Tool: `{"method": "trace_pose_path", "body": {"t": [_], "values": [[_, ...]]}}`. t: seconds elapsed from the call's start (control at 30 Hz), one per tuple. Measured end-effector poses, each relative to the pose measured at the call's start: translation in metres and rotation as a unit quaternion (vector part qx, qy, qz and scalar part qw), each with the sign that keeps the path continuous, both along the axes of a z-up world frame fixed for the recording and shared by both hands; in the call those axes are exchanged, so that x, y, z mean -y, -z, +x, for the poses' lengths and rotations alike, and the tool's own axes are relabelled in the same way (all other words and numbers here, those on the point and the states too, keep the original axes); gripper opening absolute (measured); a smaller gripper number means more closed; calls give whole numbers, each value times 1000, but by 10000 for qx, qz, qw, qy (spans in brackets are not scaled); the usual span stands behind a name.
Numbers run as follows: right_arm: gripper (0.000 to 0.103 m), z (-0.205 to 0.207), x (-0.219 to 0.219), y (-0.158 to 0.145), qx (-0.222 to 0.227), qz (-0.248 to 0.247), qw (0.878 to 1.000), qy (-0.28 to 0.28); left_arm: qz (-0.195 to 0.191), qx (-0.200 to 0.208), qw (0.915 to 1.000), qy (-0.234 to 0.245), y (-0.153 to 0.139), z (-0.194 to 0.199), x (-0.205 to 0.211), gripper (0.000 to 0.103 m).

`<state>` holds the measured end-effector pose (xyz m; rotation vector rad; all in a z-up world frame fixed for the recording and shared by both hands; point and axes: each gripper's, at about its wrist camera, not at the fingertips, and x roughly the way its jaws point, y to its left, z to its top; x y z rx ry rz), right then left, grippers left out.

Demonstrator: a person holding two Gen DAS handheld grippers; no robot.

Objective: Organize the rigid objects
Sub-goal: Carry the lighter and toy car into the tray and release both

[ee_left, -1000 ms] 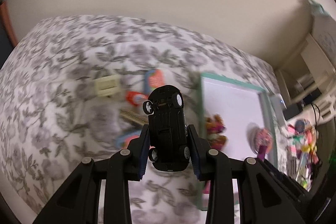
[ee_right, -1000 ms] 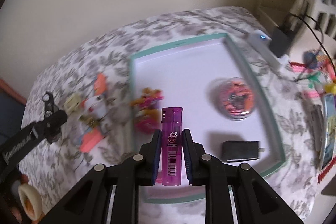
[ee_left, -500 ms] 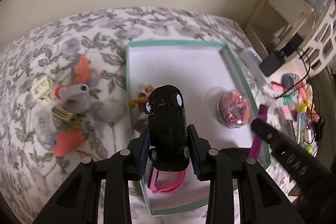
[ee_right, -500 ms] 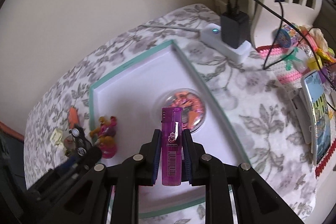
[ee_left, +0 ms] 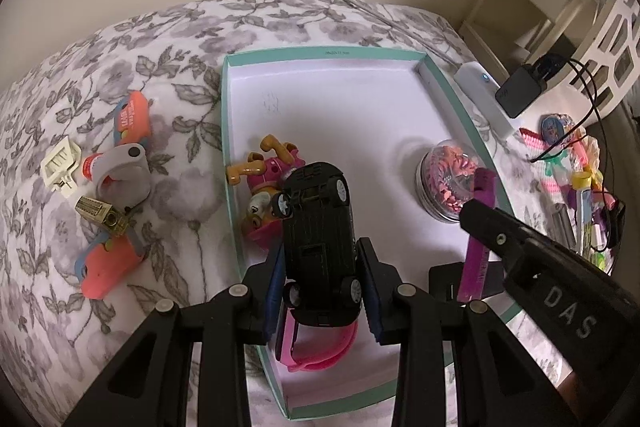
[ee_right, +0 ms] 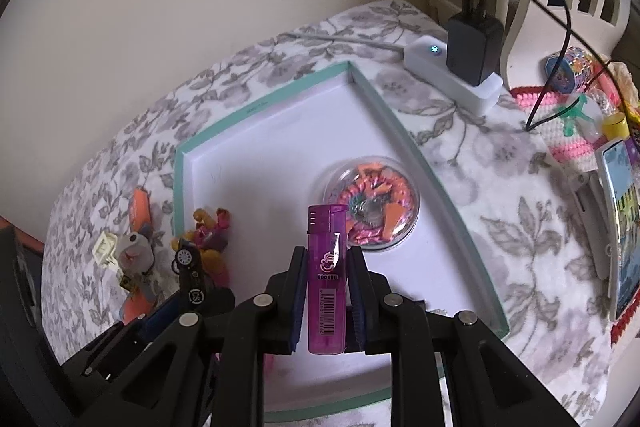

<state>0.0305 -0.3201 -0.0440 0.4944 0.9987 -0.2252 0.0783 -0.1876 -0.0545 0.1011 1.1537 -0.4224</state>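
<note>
My left gripper is shut on a black toy car, held belly-up over the near left part of a teal-rimmed white tray. My right gripper is shut on a purple lighter, held upright over the tray's near middle; the lighter also shows in the left wrist view. In the tray lie a pink toy figure, a round clear case of orange pieces, a pink band and a black block.
Left of the tray on the floral cloth lie orange clips, a grey piece, a cream plug and a gold piece. Right of it stand a white power strip with black charger, cables, a phone and small clutter.
Both grippers have moved in over the tray with their objects still held. The left view swung right from the loose items to the tray; the right gripper now shows in it.
</note>
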Motion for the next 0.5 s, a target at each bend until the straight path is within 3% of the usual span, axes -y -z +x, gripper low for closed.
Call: {"method": "trace_pose_path", "body": {"t": [0.5], "values": [[22, 4, -7, 5, -130, -9, 9999, -109, 65, 5, 9999, 159, 5, -3, 3, 36]]}}
